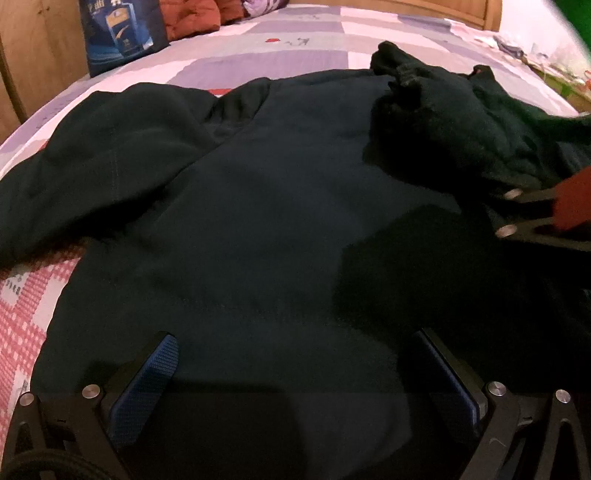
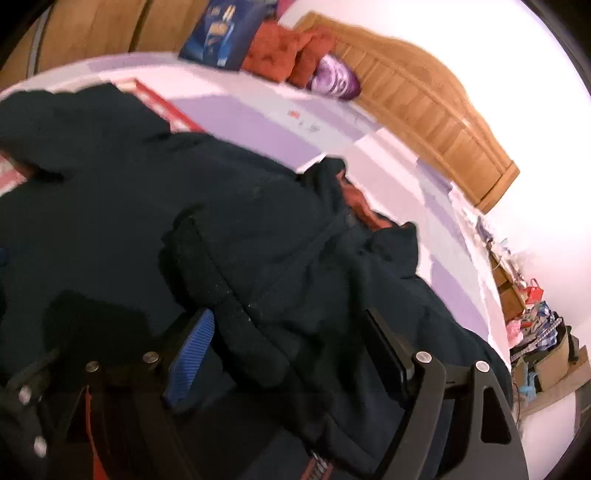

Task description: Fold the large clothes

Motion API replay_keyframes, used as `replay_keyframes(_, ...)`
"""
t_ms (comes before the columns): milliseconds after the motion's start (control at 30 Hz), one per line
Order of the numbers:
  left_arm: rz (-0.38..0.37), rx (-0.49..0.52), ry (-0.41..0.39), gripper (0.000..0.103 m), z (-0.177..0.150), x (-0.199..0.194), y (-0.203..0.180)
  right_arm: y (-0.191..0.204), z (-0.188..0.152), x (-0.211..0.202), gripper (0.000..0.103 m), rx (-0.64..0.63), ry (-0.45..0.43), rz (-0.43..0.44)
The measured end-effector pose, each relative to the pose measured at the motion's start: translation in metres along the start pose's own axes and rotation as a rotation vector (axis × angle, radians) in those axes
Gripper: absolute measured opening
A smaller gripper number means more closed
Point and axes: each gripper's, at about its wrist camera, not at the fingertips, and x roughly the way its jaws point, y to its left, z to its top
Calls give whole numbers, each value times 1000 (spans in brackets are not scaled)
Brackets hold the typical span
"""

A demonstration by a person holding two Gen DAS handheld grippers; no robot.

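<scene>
The dark jacket (image 1: 258,206) covers most of the bed (image 1: 303,55), and its lower hem runs off the bottom edge of the left wrist view. In the right wrist view a bunched jacket fold (image 2: 266,332) lies between the right gripper's (image 2: 291,343) fingers; whether they pinch it cannot be told. The blue box (image 1: 123,33) beyond the jacket is cut by the top edge, its print unreadable. The clutter (image 2: 535,332) beside the bed is too small to identify.

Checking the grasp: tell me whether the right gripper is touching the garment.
Touching. The right wrist view shows a bunched fold of the garment lying between the right gripper's open fingers.
</scene>
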Motion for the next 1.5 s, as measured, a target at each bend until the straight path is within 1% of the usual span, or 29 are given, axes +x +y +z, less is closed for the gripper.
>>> replay_keyframes(33,-3,-3,2,103,0,0,1,4,2,9,84,-9,21,26)
replay_keyframes(67,-5,-5,2,103,0,0,1,6,3,13,70,-15,38,52)
replay_keyframes(100,-6,-6,1,103,0,0,1,8,3,17,60,-14,51,85)
replay_keyframes(167,-6,-6,0,103,-1,1,2,10,6,17,40,-7,44,96)
replay_keyframes(267,-4,-6,-3,103,-2,0,1,9,12,9,30,28,16,112)
replay_keyframes(400,2,-2,-1,103,-2,1,0,16,21,-11,29,29,-72,193)
replay_keyframes(467,3,-1,3,103,-1,2,0,29,20,-10,30,-25,-60,203)
replay_keyframes(533,2,-1,5,103,-1,2,0,31,14,-3,34,-10,-13,220)
replay_keyframes(600,2,-1,4,103,-1,2,0,21,10,-10,40,40,-25,240)
replay_keyframes(633,3,0,2,103,-1,2,0,14,8,-18,45,55,-46,244)
replay_keyframes(667,5,1,1,103,-1,2,0,7,7,-25,51,71,-67,243)
replay_keyframes(767,4,1,2,103,-2,3,0,-34,-8,-55,57,181,-147,220)
replay_keyframes(800,5,2,2,103,-1,3,0,-47,-15,-62,57,212,-159,182)
replay_keyframes(833,6,3,3,103,-1,3,-1,-63,-25,-68,58,244,-163,115)
replay_keyframes(867,9,5,3,103,-1,3,-1,-84,-38,-71,58,288,-153,42)
replay_keyframes(933,14,9,3,103,-2,3,-2,-123,-64,-65,58,379,-101,-61)
replay_keyframes(1033,23,17,0,103,-3,3,-3,-185,-110,-36,58,522,58,-200)
replay_keyframes(1067,30,22,0,103,-3,3,-4,-204,-131,-16,58,583,149,-202)
replay_keyframes(1100,33,25,1,103,-3,3,-4,-215,-147,5,58,623,223,-134)
replay_keyframes(1133,37,29,7,103,-2,3,-5,-217,-160,17,58,617,241,-90)
replay_keyframes(1200,43,37,19,103,2,1,-6,-208,-155,19,58,504,238,-118)
replay_keyframes(1233,52,51,19,103,6,-2,-8,-208,-149,18,58,486,248,-127)
replay_keyframes(1267,56,61,10,103,9,-5,-10,-208,-142,8,58,481,220,-134)
replay_keyframes(1333,53,68,-24,103,17,-15,-16,-209,-134,-21,58,498,58,-136)
replay_keyframes(1367,47,72,-51,103,25,-22,-22,-207,-133,-29,58,481,10,-173)
replay_keyframes(1400,46,78,-67,103,33,-26,-27,-205,-137,-21,58,466,45,-190)
replay_keyframes(1433,45,89,-81,103,41,-28,-35,-206,-145,-5,58,474,129,-169)
replay_keyframes(1467,43,100,-88,103,49,-29,-42,-208,-161,16,58,517,208,-105)
replay_keyframes(1500,36,107,-96,103,58,-29,-51,-211,-172,17,58,561,170,-79)
